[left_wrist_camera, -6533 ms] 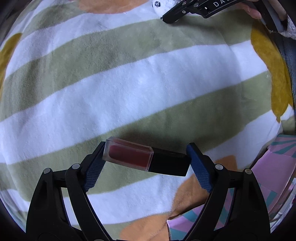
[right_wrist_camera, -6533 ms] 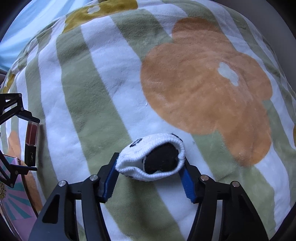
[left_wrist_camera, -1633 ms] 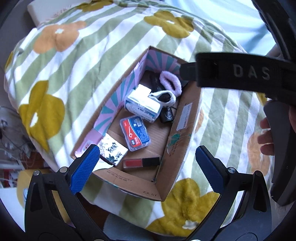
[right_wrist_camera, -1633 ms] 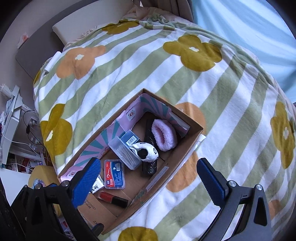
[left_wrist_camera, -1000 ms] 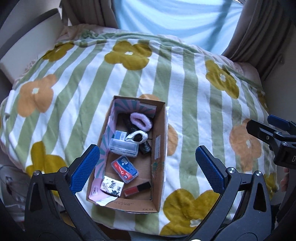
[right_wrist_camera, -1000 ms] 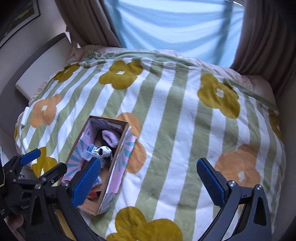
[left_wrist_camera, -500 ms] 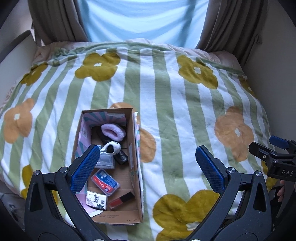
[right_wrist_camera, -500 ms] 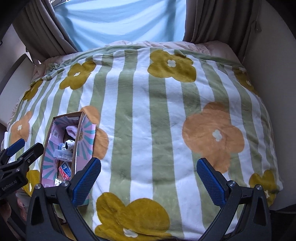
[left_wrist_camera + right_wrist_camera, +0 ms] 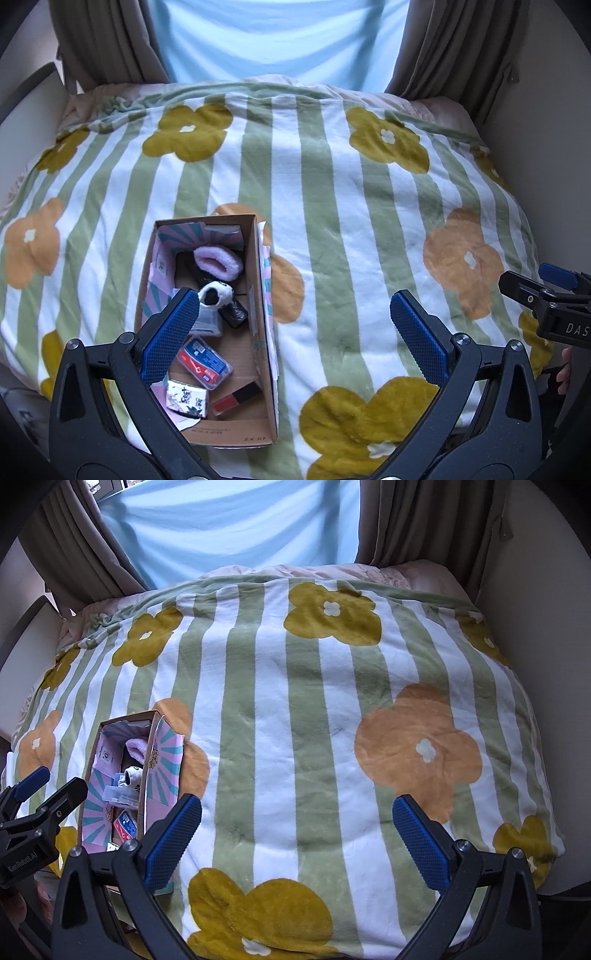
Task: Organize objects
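Note:
A cardboard box [image 9: 264,354] lies on the striped flower blanket [image 9: 332,206], at lower left in both views [image 9: 162,768]. Inside it are a pink fuzzy band [image 9: 218,260], a black-and-white sock roll [image 9: 216,294], a clear case [image 9: 205,362], a patterned packet [image 9: 186,398] and a red lip gloss [image 9: 236,398]. My left gripper [image 9: 295,328] is open and empty, held high above the bed. My right gripper [image 9: 295,830] is open and empty, also high; it shows at the right edge of the left wrist view [image 9: 546,295].
Brown curtains [image 9: 454,44] and a light blue sheet [image 9: 277,37] hang behind the bed. A beige wall [image 9: 546,590] runs along the right side. A headboard panel [image 9: 26,96] stands at left. The left gripper shows at the lower left of the right wrist view [image 9: 33,805].
Both grippers have risen and pulled back from the box, so the whole bed is in view. The box contents look unchanged over the last second.

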Action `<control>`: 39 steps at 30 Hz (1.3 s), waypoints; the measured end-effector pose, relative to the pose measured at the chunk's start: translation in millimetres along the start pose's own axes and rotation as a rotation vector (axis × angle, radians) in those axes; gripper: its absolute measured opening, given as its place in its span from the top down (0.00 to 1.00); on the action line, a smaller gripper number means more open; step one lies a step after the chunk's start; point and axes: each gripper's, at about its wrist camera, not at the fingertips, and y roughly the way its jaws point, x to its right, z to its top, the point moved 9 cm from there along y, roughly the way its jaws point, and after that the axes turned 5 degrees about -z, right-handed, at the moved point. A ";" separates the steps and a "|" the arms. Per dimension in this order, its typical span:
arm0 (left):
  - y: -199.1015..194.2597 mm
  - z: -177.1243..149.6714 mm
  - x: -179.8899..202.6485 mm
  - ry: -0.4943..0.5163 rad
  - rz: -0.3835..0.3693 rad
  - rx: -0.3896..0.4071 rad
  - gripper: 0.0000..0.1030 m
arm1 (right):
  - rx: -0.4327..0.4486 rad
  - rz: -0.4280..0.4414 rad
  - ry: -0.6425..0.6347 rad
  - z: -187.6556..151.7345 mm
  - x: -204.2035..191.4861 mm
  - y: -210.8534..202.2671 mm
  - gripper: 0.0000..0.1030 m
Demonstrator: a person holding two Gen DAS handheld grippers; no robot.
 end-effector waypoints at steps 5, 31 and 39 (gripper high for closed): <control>-0.3 -1.7 -0.5 0.002 0.004 0.001 0.00 | 0.000 0.001 0.002 0.7 -0.7 -0.3 0.00; -6.8 -5.8 -4.6 -0.026 0.024 0.009 0.00 | 0.006 0.006 0.004 3.8 -7.6 -3.5 0.00; -3.7 -4.3 -1.4 0.004 0.065 0.009 0.00 | 0.009 0.016 0.004 9.0 -10.6 -5.2 0.00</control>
